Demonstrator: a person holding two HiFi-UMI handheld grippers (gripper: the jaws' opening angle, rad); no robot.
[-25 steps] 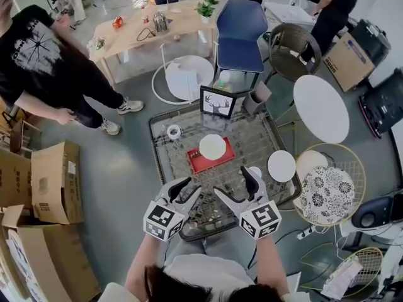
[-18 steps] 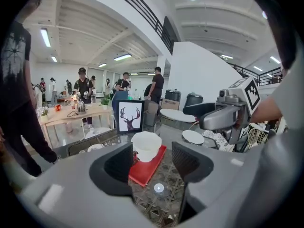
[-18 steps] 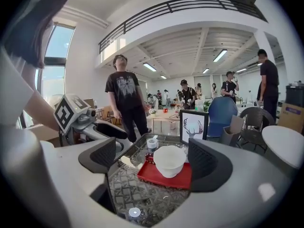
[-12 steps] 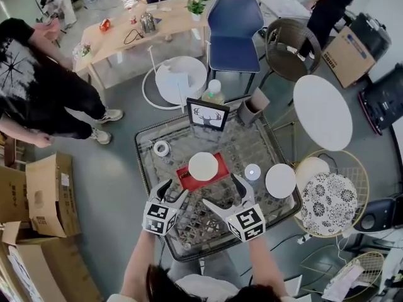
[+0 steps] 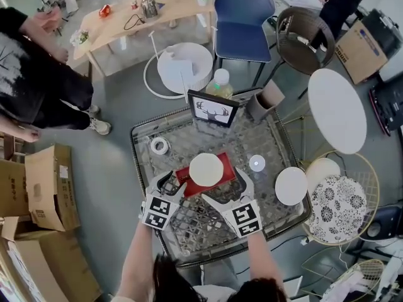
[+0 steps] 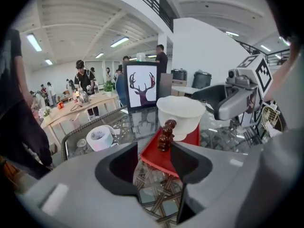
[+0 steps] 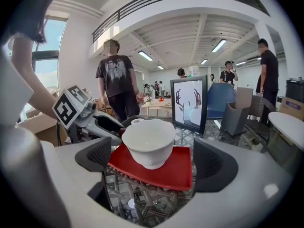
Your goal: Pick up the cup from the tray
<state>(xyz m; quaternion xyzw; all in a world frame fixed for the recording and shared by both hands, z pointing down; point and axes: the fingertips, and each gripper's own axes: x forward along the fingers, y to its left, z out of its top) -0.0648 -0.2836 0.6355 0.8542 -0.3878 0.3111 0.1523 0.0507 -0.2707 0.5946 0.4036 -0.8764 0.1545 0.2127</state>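
Observation:
A white cup (image 5: 206, 169) stands upright on a red tray (image 5: 221, 163) in the middle of the glass-topped table. In the left gripper view the cup (image 6: 180, 115) sits just beyond a small brown figure (image 6: 165, 134) on the tray's (image 6: 161, 159) near corner. My left gripper (image 5: 169, 186) is open at the tray's left corner, and my right gripper (image 5: 225, 190) is open at its near right side. In the right gripper view the cup (image 7: 148, 142) and tray (image 7: 171, 172) lie straight ahead between the open jaws of the right gripper (image 7: 153, 161). Nothing is held.
A framed deer picture (image 5: 213, 109) stands at the table's far edge, with a bottle (image 5: 220, 80) behind it. A tape roll (image 5: 159, 145) lies far left; a small white lid (image 5: 257, 163) and a white plate (image 5: 291, 185) lie to the right. People stand around the room.
Both grippers have moved forward across the table and now flank the near side of the red tray. The cup and tray have not moved.

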